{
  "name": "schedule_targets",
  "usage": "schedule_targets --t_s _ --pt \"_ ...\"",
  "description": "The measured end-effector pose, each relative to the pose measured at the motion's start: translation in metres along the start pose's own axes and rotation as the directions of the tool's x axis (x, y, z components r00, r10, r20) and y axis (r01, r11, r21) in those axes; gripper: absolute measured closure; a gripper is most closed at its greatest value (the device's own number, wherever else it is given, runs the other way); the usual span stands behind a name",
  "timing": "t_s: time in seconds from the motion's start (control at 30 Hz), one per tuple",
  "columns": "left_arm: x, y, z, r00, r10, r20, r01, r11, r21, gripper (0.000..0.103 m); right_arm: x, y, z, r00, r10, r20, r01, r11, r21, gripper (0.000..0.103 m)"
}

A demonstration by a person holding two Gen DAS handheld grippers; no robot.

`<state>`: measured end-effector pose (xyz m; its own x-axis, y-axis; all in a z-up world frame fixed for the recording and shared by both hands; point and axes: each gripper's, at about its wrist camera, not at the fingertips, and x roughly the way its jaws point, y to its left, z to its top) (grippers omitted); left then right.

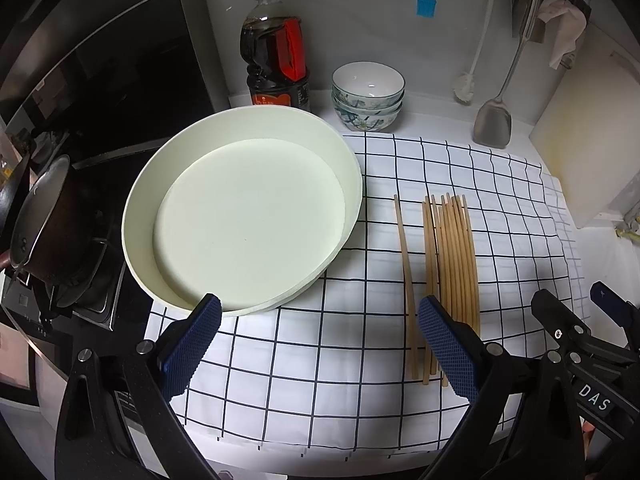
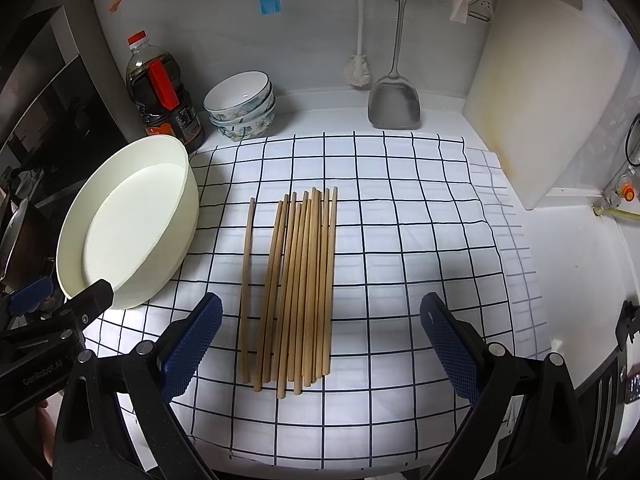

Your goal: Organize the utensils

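Chopsticks (image 2: 294, 288) on cloth — between open right gripper (image 2: 320, 344) fingers.

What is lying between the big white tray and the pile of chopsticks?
One stray chopstick on the checked cloth, apart from the tray and the chopstick pile; the right wrist view shows it best.

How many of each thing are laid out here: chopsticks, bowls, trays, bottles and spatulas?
chopsticks: about 10 (they overlap, so the count is not exact)
bowls: 3, stacked
round white tray: 1
bottle: 1
metal spatula: 1
Total: about 16
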<state>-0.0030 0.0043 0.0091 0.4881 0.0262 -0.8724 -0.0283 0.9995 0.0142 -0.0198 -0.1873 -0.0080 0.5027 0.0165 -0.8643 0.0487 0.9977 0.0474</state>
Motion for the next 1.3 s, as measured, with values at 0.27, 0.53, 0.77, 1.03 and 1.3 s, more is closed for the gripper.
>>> schedule_targets --t_s 0.27,0.53,0.77,1.03,1.3 --pt "0.0018 -0.0007 -0.0006 1.000 0.002 0.000 -0.002 1.000 -0.001 0.006 0.0004 0.0011 -0.0001 1.000 -0.002 0.000 0.002 1.000 0.001 0.008" --pt "0.0018 0.0022 0.0018 1.000 0.003 0.008 -0.003 1.000 0.005 0.006 0.0014 0.0018 0.0005 1.000 -0.001 -0.002 0.001 1.000 -0.001 0.008" --pt "0.0021 0.0015 0.0012 1.000 0.007 0.007 -0.007 1.000 -0.002 0.006 0.0030 0.0044 0.0002 1.000 -0.001 -0.003 0.001 1.000 -0.004 0.008" --pt "0.0027 0.0035 0.0023 1.000 0.006 0.009 -0.006 1.000 -0.001 0.006 0.0022 0.0033 0.0003 1.000 -0.001 -0.003 0.001 1.000 -0.003 0.008" --pt "0.0025 0.0021 0.0012 1.000 0.006 0.007 -0.006 1.000 -0.001 0.006 0.0025 0.0039 -0.0002 1.000 0.000 -0.005 0.000 1.000 -0.004 0.008"
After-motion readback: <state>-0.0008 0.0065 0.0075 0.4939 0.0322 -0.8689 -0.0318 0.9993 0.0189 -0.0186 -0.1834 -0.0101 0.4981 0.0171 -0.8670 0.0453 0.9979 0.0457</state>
